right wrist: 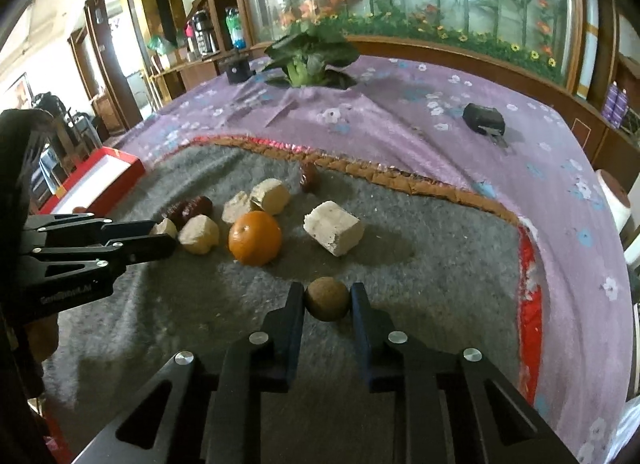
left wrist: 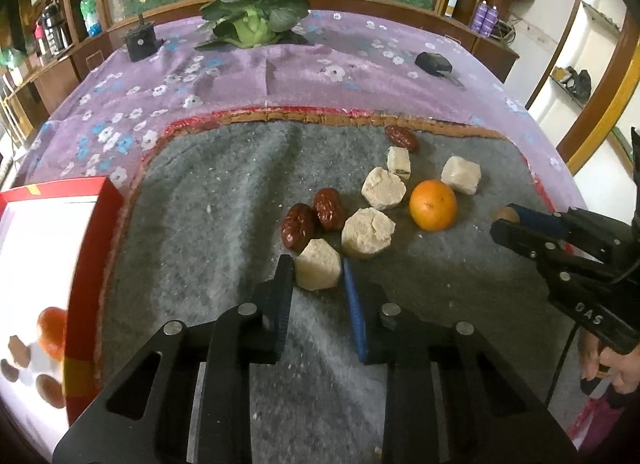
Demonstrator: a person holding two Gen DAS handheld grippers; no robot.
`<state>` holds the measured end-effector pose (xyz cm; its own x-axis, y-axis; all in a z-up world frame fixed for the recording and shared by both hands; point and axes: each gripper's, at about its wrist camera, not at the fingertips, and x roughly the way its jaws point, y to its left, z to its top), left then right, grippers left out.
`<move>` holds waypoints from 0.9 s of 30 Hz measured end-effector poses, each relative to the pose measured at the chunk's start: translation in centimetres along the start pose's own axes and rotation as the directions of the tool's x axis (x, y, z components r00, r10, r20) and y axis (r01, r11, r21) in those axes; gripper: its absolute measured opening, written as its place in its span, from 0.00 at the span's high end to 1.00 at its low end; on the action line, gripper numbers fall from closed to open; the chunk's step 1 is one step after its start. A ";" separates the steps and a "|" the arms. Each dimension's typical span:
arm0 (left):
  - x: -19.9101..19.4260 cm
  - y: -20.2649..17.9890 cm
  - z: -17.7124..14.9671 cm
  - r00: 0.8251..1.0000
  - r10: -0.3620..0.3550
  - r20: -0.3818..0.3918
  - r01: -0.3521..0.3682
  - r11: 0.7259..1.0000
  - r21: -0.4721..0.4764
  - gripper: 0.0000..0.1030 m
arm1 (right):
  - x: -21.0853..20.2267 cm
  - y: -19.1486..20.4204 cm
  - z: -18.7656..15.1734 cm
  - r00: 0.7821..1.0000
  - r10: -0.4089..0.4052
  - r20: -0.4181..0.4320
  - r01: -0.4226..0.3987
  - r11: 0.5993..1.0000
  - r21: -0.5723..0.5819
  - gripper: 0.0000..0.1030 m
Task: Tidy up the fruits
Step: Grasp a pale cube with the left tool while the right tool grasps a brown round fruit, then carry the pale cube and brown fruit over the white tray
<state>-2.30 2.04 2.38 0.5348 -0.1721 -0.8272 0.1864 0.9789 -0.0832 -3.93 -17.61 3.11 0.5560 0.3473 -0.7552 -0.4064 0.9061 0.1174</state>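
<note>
The left tool (left wrist: 318,272) is clamped on a pale block (left wrist: 318,270), with the red box (left wrist: 96,264) off to its left already holding an orange and some small brown pieces. The right tool (right wrist: 327,298) is clamped on a round brown fruit (right wrist: 327,299). Ahead of both on the grey surface (left wrist: 224,192), an orange (left wrist: 433,205), dates (left wrist: 298,226) and more blocks remain, so roughly half seems left.
</note>
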 end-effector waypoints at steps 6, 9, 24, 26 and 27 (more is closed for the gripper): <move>-2.1 0.8 -1.1 1.000 0.014 0.023 -0.013 1.000 -0.015 0.77 | -1.7 1.2 -0.8 0.997 0.080 0.014 -0.080 0.996 0.028 0.78; -3.2 1.5 -1.7 0.999 0.031 0.040 -0.030 0.999 -0.034 0.77 | -2.0 2.3 -0.8 0.996 0.091 0.015 -0.091 0.996 0.018 0.78; -8.1 8.0 -4.4 0.986 0.139 0.095 -0.121 0.978 -0.172 0.77 | -1.6 10.9 1.2 0.982 0.190 0.010 -0.188 0.977 -0.102 0.78; -8.7 9.1 -4.8 0.983 0.156 0.100 -0.135 0.973 -0.189 0.77 | -1.2 12.4 1.8 0.977 0.214 0.008 -0.212 0.970 -0.121 0.78; -9.0 9.8 -5.0 0.981 0.167 0.103 -0.145 0.969 -0.199 0.77 | -1.1 13.0 2.0 0.975 0.224 0.007 -0.221 0.967 -0.128 0.79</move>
<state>-9.43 13.72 6.26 0.6401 -0.0163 -0.7681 -0.0607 0.9956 -0.0717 -8.33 -5.74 6.74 0.4558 0.5427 -0.7055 -0.6084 0.7685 0.1981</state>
